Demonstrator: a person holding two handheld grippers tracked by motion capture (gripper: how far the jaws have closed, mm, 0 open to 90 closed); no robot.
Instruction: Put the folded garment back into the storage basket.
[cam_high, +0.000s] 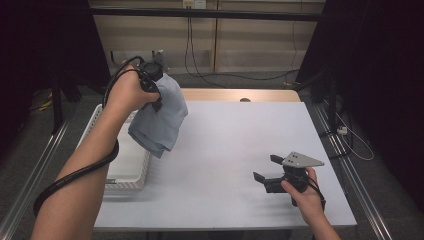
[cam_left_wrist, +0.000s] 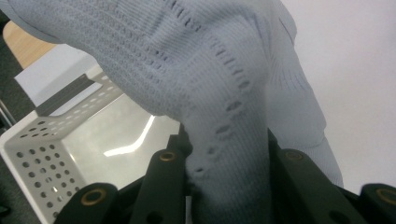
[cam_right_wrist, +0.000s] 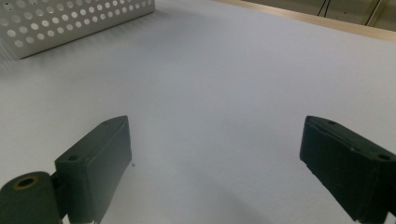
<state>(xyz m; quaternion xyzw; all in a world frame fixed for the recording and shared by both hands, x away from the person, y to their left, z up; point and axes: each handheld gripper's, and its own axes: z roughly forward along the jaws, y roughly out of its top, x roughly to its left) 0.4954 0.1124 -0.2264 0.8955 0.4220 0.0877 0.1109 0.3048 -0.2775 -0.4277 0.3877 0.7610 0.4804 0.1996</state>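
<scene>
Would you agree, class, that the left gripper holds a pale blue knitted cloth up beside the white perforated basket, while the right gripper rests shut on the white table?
Not quite. The right gripper is open, its fingers wide apart over bare table, as the right gripper view shows. The rest holds: the left gripper holds the pale blue knitted cloth up beside the white perforated basket.

Left tool (cam_high: 150, 75): black body, thick black cable looping along forearm.
Right tool (cam_high: 267, 172): black jaws, grey three-cornered plate.
Arms: bare, no sleeves.
</scene>
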